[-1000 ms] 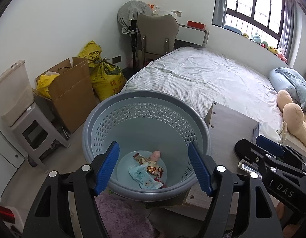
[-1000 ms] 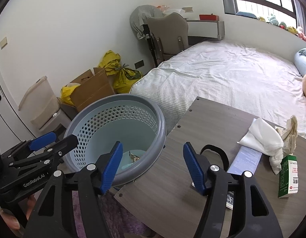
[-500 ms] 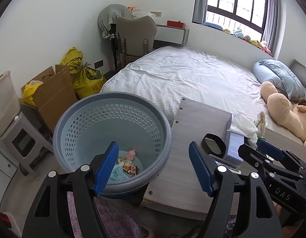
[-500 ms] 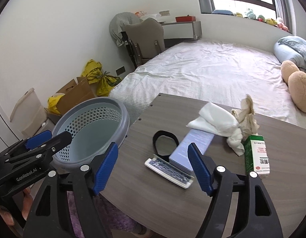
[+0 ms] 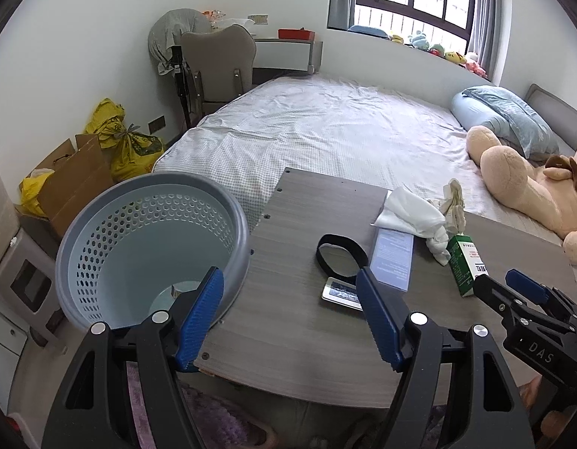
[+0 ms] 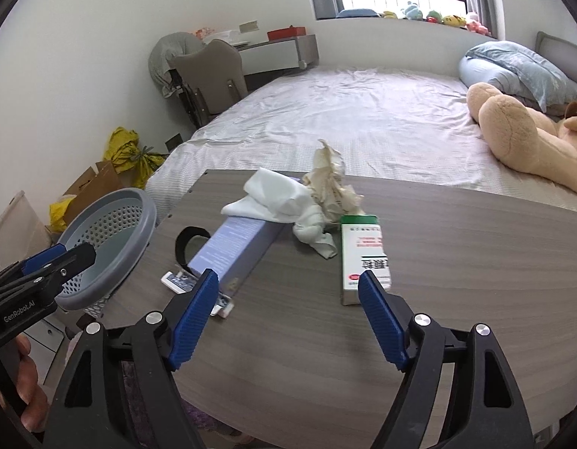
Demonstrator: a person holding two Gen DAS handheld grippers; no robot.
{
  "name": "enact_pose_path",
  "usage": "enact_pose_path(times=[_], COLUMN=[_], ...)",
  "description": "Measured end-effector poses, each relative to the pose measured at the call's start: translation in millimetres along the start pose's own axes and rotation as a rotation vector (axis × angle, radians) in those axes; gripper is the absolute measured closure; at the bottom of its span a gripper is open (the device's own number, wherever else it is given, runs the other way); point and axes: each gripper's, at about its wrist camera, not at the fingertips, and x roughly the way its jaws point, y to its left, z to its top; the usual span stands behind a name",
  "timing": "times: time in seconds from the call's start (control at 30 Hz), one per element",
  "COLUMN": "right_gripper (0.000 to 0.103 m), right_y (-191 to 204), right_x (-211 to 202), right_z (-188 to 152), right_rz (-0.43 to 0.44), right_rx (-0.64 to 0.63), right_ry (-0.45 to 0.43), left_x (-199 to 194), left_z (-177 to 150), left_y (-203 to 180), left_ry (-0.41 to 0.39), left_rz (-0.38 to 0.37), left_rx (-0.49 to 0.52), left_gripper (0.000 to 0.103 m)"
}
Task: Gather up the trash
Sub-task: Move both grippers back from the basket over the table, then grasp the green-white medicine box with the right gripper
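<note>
A bed [image 5: 344, 138] with a pale checked sheet is seen filling the far half of both views, with a tan plush bear [image 5: 524, 187] laid along its right side. A grey wood-grain table [image 5: 299, 321] is set against the bed's near edge, and a blue perforated basket [image 5: 101, 247] is stood just beside the table's left edge, its rim touching that edge. Near the middle of the table a long pale lilac box [image 6: 232, 247] printed with small text too fine to be read is laid. A white cloth [image 6: 273, 198] is draped over the box's far end, and a crumpled beige paper wad [image 6: 331, 183] is rested against the cloth towards the far edge. A green-and-white carton [image 6: 363, 254] is laid flat to the right of the box, printed with Chinese characters and a red mark that cannot be read clearly. A black ring-shaped strap [image 5: 339, 258] is placed left of the box, and a small flat patterned pack [image 5: 341, 293] is laid in front of it, towards the near edge. The left gripper [image 5: 290, 312] is held above the table's near left corner with its jaws wide and nothing between them; "GenRobot.AI" is read on its body in the right wrist view. The right gripper [image 6: 288, 316] is held above the near edge, its jaws likewise spread wide and holding nothing, in front of the carton; "DAS" is read on its body in the left wrist view.
</note>
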Motion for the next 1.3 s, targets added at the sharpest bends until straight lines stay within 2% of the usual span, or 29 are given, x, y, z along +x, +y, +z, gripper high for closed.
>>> enact_pose_path(times=[0.2, 0.4, 0.8, 1.1, 1.3], right_gripper=[0.023, 0.022, 0.023, 0.038, 0.064], right_y=[-28.4, -43.5, -54.1, -51.3, -47.6], right_x=[6.5, 26.7, 65.7, 79.3, 78.8], right_z=[-1.3, 2.3, 12.5, 10.2, 9.1], right_rz=[-0.032, -0.060, -0.120, -0.155, -0.159], right_rx=[0.036, 0.057, 0.064, 0.028, 0.006], right_ry=[0.010, 0.051, 0.118, 0.147, 0.139], left_x=[12.2, 26.2, 47.0, 53.8, 53.9], left_z=[-0.3, 1.7, 6.7, 4.9, 4.3], left_y=[-24.7, -40.4, -43.4, -36.8, -36.2], left_ry=[0.028, 0.057, 0.096, 0.113, 0.112], left_rz=[-0.008, -0.007, 0.011, 0.014, 0.016], left_rx=[0.035, 0.060, 0.059, 0.044, 0.044], left_gripper=[0.033, 0.033, 0.033, 0.033, 0.033])
